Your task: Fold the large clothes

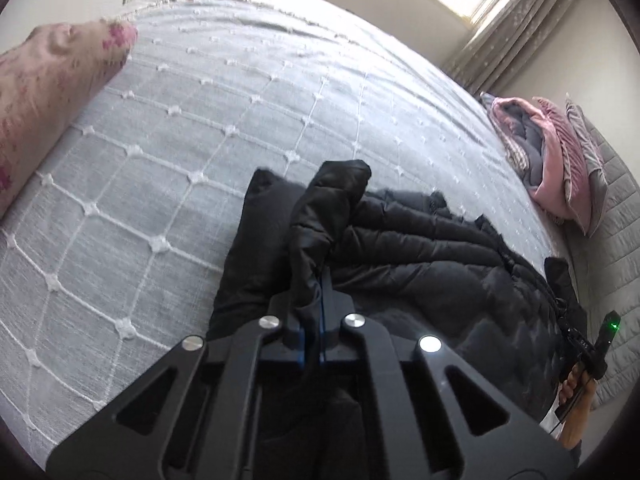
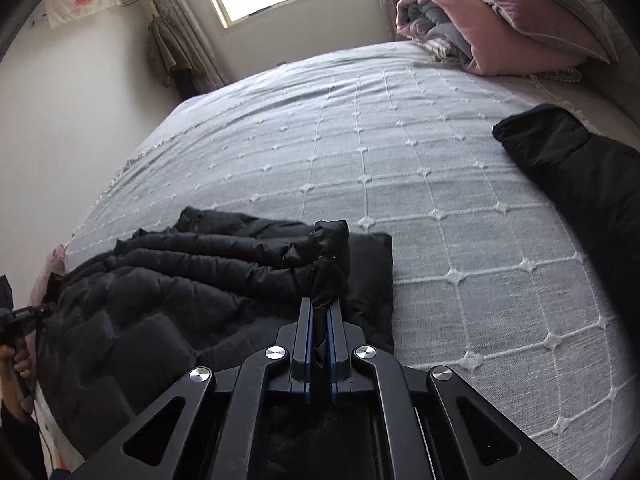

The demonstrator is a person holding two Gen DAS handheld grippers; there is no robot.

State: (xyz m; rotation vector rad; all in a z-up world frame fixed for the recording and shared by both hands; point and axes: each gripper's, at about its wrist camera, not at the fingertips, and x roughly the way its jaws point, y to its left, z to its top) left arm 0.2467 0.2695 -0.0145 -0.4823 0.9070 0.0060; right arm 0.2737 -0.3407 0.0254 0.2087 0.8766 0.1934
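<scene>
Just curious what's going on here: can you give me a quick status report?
Left gripper shut on black puffer jacket. Right gripper shut on it too. Jacket lying on bed. Nothing blocking.

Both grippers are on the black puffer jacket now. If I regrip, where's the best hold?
Stay on the thin edge folds. The left gripper and right gripper each pinch a raised edge of the black puffer jacket, coming in low from the near side. The quilted middle looks too bulky for the jaws.
</scene>
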